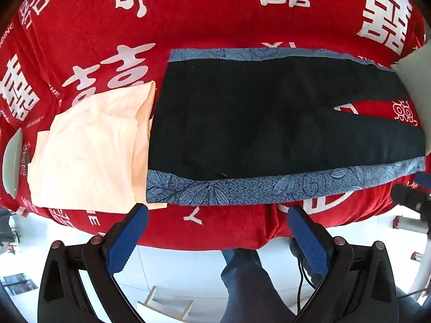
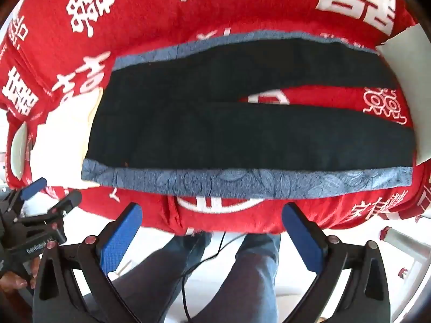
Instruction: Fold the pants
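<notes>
Both claws hang with their blue pads spread wide and nothing between them: the left gripper (image 1: 218, 211) and the right gripper (image 2: 212, 210) each hover over the near edge of the red blanket (image 1: 229, 18), short of the pants (image 1: 256, 123). Below them a person's legs (image 2: 256, 274) in dark trousers stand on a pale floor (image 1: 183, 266), with a black cable (image 2: 186, 290) trailing down. The pants, black with blue patterned side bands, lie flat and lengthwise on the blanket, legs parted toward the right. Touching their waist end on the left sits a pile of peach cloth (image 1: 89, 148). Beyond the pants the blanket's large white characters run to its far edge. White objects (image 2: 412, 86) rest past the leg ends.
</notes>
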The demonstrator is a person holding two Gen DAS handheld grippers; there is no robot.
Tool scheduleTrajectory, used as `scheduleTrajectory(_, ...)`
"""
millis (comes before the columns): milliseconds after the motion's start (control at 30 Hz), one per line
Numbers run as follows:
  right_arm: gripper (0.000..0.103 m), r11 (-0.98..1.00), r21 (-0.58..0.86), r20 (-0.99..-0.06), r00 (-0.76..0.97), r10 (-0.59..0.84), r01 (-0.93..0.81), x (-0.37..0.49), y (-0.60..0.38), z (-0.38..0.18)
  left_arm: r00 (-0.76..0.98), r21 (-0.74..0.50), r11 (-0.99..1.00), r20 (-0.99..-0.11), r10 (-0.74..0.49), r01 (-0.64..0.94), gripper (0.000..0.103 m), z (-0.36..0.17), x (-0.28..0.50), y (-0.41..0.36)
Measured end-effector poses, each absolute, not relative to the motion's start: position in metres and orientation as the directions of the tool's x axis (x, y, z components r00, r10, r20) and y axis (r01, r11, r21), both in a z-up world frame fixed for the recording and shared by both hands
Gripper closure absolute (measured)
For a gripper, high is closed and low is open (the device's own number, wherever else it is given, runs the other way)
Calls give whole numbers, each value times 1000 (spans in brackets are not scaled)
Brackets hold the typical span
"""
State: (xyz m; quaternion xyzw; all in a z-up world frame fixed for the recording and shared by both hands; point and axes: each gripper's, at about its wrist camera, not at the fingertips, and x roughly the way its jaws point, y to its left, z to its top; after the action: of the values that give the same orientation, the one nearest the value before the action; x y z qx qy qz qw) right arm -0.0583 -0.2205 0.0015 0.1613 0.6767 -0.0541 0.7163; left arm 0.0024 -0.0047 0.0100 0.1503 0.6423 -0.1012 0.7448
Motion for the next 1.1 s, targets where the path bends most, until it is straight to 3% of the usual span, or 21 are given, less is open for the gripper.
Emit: scheduleTrajectory(1100, 0, 941, 94, -995, 13, 95, 326, -65, -233, 0, 215, 110, 923, -976, 30, 369, 0, 26, 0, -17)
